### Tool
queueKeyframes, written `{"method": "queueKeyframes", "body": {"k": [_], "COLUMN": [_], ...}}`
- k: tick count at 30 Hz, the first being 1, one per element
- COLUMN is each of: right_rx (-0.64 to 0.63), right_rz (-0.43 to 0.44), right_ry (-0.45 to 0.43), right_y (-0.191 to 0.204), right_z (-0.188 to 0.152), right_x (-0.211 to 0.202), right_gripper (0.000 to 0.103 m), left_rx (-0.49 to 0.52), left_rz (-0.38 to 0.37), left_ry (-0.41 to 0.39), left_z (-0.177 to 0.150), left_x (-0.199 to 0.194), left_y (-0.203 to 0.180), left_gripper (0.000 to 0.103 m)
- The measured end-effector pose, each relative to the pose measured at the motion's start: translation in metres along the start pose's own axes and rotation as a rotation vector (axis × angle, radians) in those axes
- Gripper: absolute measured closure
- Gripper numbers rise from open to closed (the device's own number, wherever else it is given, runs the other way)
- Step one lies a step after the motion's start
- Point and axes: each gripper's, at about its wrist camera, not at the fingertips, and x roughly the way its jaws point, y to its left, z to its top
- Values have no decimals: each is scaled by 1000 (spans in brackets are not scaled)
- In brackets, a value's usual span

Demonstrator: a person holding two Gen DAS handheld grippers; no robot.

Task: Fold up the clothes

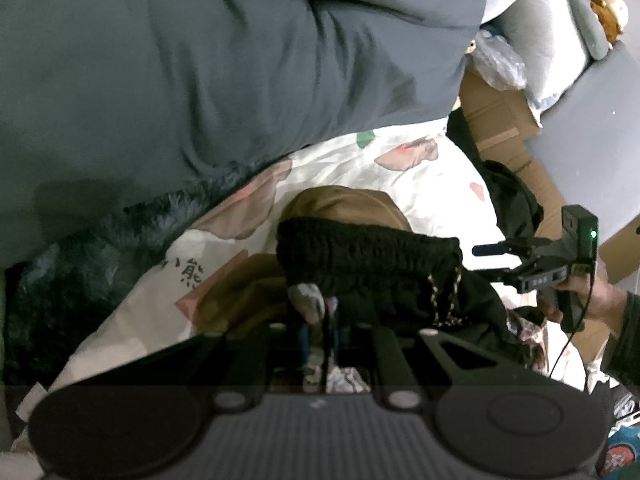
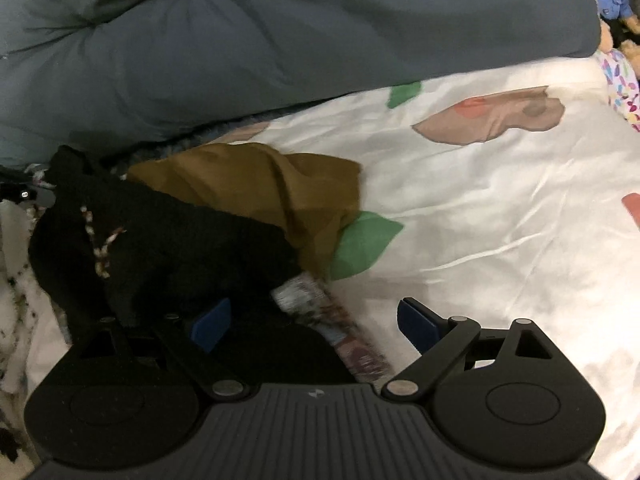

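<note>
Left wrist view: the left tongs [image 1: 320,320] sit at lower centre with the fingers nearly together, clamped on a patterned grey fabric edge [image 1: 308,300] attached to the black garment [image 1: 372,268]. The black garment, with a gathered elastic waistband and a braided drawcord [image 1: 440,292], lies at centre frame on the printed white bedsheet [image 1: 340,160]. A brown garment [image 1: 344,200] lies just behind and partly under it. A grey duvet [image 1: 200,60] fills the upper left. At right of frame, the right tongs [image 1: 496,258] are held in a hand [image 1: 588,296], beside the black garment.

Right wrist view: the right tongs [image 2: 312,320] stand wide apart at lower centre. The left blue pad [image 2: 212,324] lies against the black garment [image 2: 160,240]; the right pad [image 2: 416,324] is over bare bedsheet [image 2: 480,200]. Nothing is clamped. The brown garment [image 2: 260,184] lies at centre left.
</note>
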Motion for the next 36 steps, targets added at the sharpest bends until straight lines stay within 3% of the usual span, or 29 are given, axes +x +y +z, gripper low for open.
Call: {"method": "queueKeyframes", "body": {"k": [6, 12, 13, 14, 16, 24, 30, 36], "right_rx": [34, 113, 106, 92, 64, 47, 87, 127], "right_rz": [5, 43, 52, 47, 37, 19, -38, -138], "right_ry": [17, 25, 24, 18, 7, -113, -239, -343], "right_y": [1, 3, 6, 9, 14, 29, 39, 50], "right_z": [-8, -14, -15, -16, -17, -34, -70, -104], "right_x": [22, 35, 33, 28, 16, -60, -168, -262], "right_gripper": [12, 47, 64, 73, 83, 88, 91, 94], "left_rx": [-26, -19, -20, -20, -19, 20, 77, 199], "left_rz": [-6, -10, -12, -12, -13, -77, -160, -277], "left_ry": [-8, -13, -11, -9, -8, -61, -96, -141], "left_z": [-1, -4, -5, -5, -4, 6, 19, 44], "left_x": [2, 5, 6, 6, 6, -13, -24, -44], "left_y": [2, -3, -4, -4, -7, -39, -85, -164], "left_gripper": [91, 91, 91, 91, 91, 92, 93, 94]}}
